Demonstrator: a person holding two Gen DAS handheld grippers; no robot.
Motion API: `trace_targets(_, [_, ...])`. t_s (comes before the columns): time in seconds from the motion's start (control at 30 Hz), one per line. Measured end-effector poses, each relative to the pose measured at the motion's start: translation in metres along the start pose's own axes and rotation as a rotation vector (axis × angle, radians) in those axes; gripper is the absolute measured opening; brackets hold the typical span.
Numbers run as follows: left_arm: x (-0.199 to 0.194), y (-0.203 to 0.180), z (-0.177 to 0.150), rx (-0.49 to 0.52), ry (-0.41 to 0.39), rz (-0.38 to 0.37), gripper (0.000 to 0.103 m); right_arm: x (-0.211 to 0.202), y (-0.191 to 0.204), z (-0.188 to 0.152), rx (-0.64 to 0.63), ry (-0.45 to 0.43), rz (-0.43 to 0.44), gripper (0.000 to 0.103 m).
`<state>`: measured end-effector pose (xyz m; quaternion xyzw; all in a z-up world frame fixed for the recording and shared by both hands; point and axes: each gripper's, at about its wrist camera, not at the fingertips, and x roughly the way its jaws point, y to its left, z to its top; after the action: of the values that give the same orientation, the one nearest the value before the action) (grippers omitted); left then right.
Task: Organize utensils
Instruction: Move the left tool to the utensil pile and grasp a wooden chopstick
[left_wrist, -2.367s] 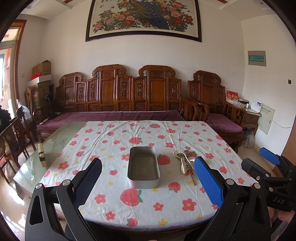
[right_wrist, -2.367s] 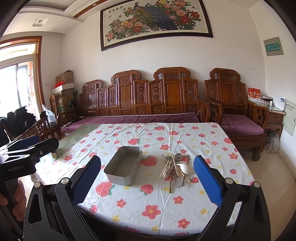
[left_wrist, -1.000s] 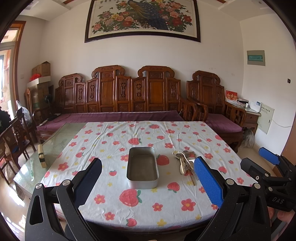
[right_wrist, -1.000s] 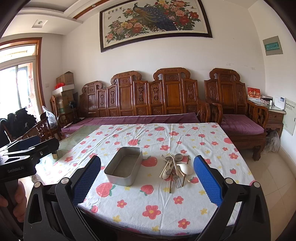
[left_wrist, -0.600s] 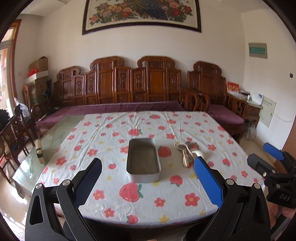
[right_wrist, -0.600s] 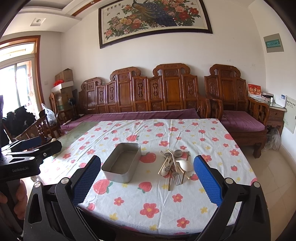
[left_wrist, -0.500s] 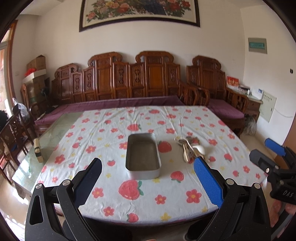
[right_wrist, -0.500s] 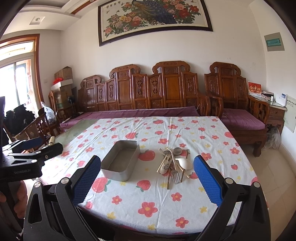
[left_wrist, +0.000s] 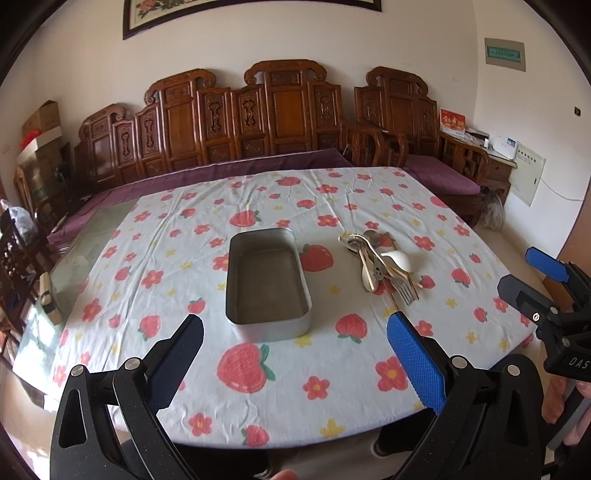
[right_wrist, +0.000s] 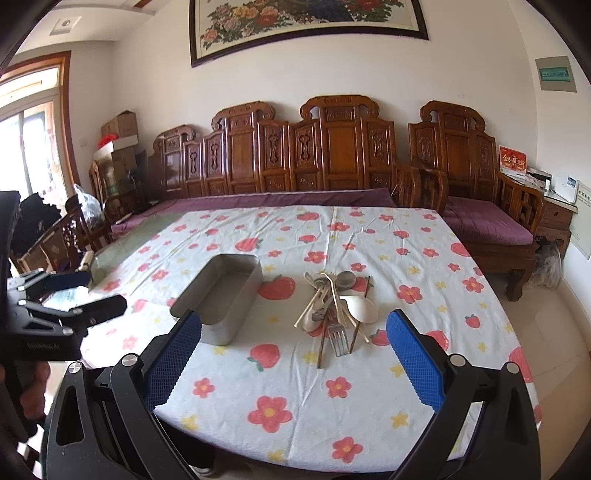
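The left gripper (left_wrist: 295, 339) is hanging over the near edge of the desk (left_wrist: 258, 417), its jaws spread wide and holding nothing, pointing toward the metal tray (left_wrist: 266, 280) that is sitting empty near the middle of the flowered cloth. Just to the right of the tray, apart from it, the utensils (right_wrist: 334, 306) are lying in a loose crossed heap: a fork (right_wrist: 339, 341), pale spoons and what look like chopsticks. The right gripper (right_wrist: 293, 341) is facing that heap from the near side, jaws equally wide and empty. The task is seemingly only opening, at the approach step; next, the right gripper is probably needing to lower onto one piece at the heap's edge, closing on it alone before carrying it leftward into the tray.
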<state>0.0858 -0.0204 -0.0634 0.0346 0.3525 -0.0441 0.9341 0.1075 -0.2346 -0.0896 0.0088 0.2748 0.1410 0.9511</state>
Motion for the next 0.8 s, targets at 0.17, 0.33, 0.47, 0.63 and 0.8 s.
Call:
trace_targets(0.17, [0.021,-0.001,0.01,0.018,0.024,-0.006,0.097,0.023,-0.019,0.005,-0.015,0.033,-0.005,0.1])
trace_targets(0.33, [0.042,-0.002,0.017,0.02,0.044,-0.053,0.097,0.05,-0.047,0.016,-0.034,0.06,-0.04,0.091])
trace_targets(0.47, [0.059,-0.007,0.02,0.014,0.052,-0.082,0.097,0.081,-0.069,0.02,-0.034,0.095,-0.04,0.084])
trace_targets(0.63, [0.079,-0.021,0.023,0.036,0.057,-0.111,0.097,0.126,-0.086,0.014,-0.038,0.177,-0.032,0.073])
trace_targets(0.8, [0.102,-0.033,0.028,0.054,0.081,-0.149,0.097,0.153,-0.097,-0.001,-0.029,0.237,-0.03,0.07])
